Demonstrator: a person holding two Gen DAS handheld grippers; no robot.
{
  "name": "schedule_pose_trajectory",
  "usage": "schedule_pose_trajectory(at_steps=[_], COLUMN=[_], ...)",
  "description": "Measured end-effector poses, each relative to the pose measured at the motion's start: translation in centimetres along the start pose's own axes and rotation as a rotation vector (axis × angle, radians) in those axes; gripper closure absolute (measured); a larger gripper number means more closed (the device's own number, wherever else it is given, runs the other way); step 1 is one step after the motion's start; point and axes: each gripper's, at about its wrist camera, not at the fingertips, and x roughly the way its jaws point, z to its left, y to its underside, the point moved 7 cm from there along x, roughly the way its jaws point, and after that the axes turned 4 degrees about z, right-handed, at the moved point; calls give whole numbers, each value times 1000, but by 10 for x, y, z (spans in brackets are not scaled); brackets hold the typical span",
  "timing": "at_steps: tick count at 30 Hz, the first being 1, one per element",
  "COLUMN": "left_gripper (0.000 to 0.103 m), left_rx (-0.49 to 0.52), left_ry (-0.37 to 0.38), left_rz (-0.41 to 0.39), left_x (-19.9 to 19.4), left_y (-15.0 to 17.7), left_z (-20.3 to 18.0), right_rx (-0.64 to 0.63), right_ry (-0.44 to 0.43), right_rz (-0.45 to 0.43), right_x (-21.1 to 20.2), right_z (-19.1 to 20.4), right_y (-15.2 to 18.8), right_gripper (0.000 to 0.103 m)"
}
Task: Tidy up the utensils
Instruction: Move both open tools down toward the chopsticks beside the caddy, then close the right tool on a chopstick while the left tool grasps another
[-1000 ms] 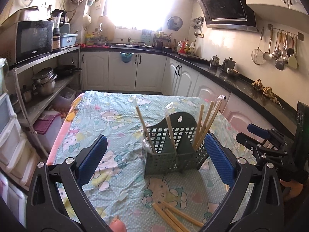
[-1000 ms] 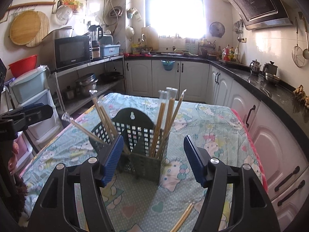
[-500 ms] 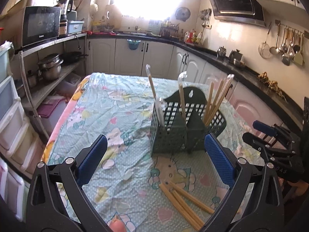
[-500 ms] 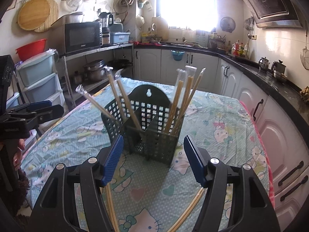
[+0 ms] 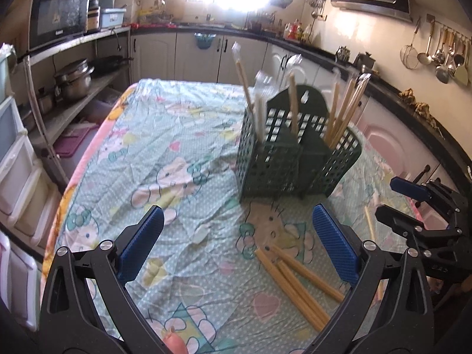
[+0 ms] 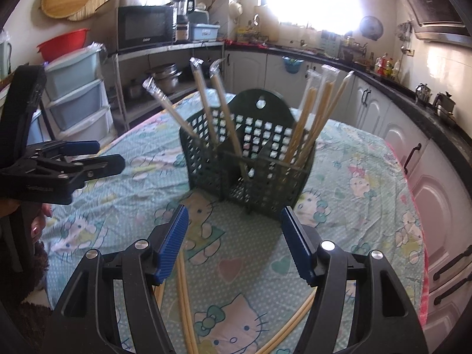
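utensil basket (image 5: 298,159) on cartoon tablecloth (image 5: 153,147), wrapped chopsticks standing in it.
left gripper (image 5: 236,244) and right gripper (image 6: 234,243) both hung spread and empty; loose chopsticks (image 5: 298,277) lay flat on the cloth just before the basket.

A black microwave oven (image 6: 144,26) is seen on a metal shelf, with stacked steel pots (image 5: 72,79) kept below it. A red plastic basin (image 6: 63,42) is set on pale blue plastic drawers (image 6: 76,94). Metal ladles (image 5: 439,53) are hung on the tiled wall.
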Motion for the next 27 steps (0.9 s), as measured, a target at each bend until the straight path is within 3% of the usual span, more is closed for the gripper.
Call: schedule_pose_trajectory(at_steps=[6,12,17,20,27], left_gripper=[10,37,62,69,74], left_rx=[-6,-50,-105,-148,-179], left_ry=[14,83,164,221,269], left_rz=[58,169,261,316,379], left_x=[16,39,57,68,87], left_y=[17,39,55,62,67], left_z=[6,8,4,1,-8], right_rx=[-30,-42,-38,-36,-33], right_ry=[-40,-96,-151,-171,-208], right_rz=[74,200,281,307,355], right_x=[18,48,70,79,101], right_z=[14,28,39,44,51], right_y=[17,39,52,55,55], right_gripper=[45,66,74,75,76])
